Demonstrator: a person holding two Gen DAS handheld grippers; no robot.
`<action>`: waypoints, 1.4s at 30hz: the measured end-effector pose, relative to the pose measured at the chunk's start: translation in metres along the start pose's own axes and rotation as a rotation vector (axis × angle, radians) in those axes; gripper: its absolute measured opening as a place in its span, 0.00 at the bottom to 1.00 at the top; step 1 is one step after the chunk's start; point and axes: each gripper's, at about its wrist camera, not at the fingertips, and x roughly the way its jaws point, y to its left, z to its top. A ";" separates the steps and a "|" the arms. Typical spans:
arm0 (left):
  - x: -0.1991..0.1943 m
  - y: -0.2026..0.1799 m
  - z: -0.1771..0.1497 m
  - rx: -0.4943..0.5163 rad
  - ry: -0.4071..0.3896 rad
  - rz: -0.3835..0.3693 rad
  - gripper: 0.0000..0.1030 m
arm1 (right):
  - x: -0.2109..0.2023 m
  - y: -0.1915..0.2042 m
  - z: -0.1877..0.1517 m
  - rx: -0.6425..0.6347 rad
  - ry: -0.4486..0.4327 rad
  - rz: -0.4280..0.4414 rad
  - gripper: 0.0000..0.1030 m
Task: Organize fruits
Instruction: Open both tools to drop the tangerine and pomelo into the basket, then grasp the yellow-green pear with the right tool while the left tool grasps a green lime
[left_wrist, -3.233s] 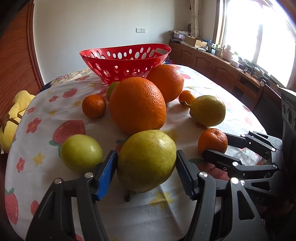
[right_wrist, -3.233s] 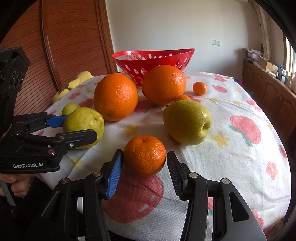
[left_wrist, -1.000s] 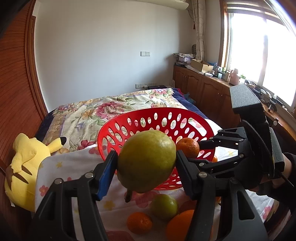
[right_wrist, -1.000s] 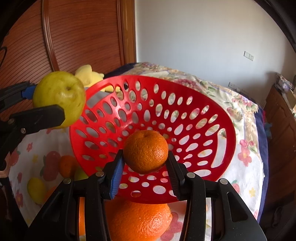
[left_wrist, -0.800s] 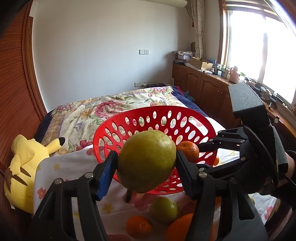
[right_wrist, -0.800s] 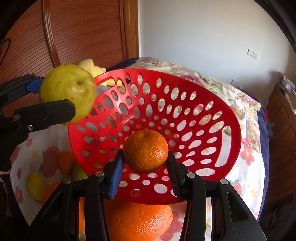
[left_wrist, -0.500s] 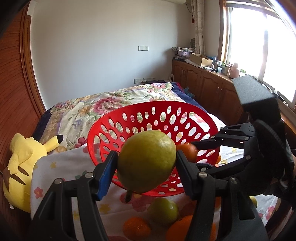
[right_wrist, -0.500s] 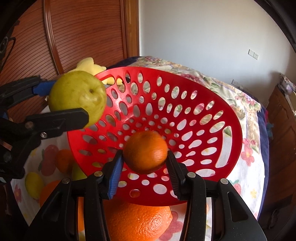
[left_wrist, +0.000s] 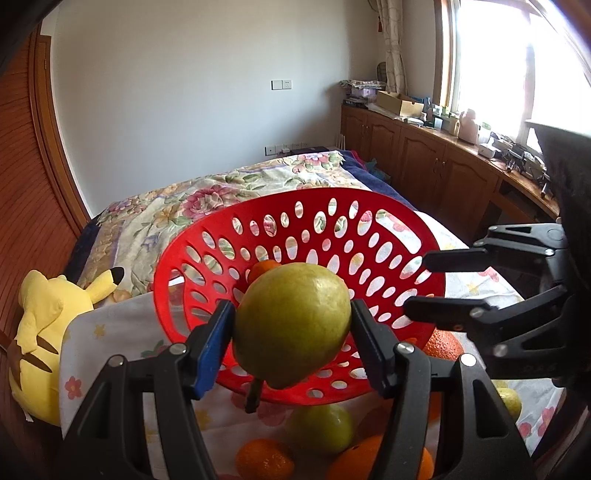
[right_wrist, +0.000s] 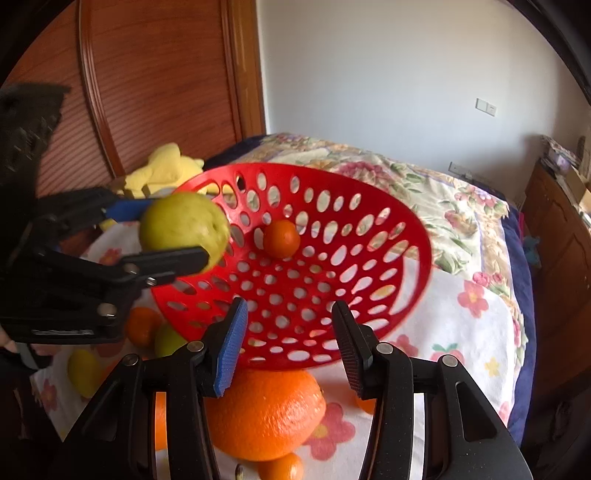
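Note:
My left gripper (left_wrist: 291, 339) is shut on a yellow-green pear (left_wrist: 291, 325) and holds it over the near rim of the red perforated basket (left_wrist: 369, 258). The pear also shows in the right wrist view (right_wrist: 184, 225), at the basket's left edge. My right gripper (right_wrist: 288, 339) is open and empty above the basket's (right_wrist: 332, 266) near side. A small mandarin (right_wrist: 281, 238) lies inside the basket; its top peeks over the pear in the left wrist view (left_wrist: 264, 267).
More fruit lies on the flowered cloth (right_wrist: 469, 325) below the basket: a large orange (right_wrist: 266, 410), a mandarin (left_wrist: 264, 459), a green fruit (left_wrist: 321, 428). A yellow plush toy (left_wrist: 48, 314) lies at the left. A wooden wall panel (right_wrist: 147, 92) stands behind.
My right gripper has opened and let go of the mandarin, which now lies in the basket. My left gripper has carried the pear closer over the basket's rim.

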 end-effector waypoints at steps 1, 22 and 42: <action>0.002 -0.002 0.000 0.004 0.005 -0.001 0.60 | -0.003 -0.001 -0.001 0.001 -0.006 -0.003 0.47; -0.046 -0.019 -0.005 0.008 -0.073 -0.010 0.61 | -0.047 0.001 -0.040 0.046 -0.072 -0.020 0.47; -0.114 -0.012 -0.118 -0.047 -0.075 0.030 0.62 | -0.068 0.035 -0.125 0.112 -0.079 -0.108 0.58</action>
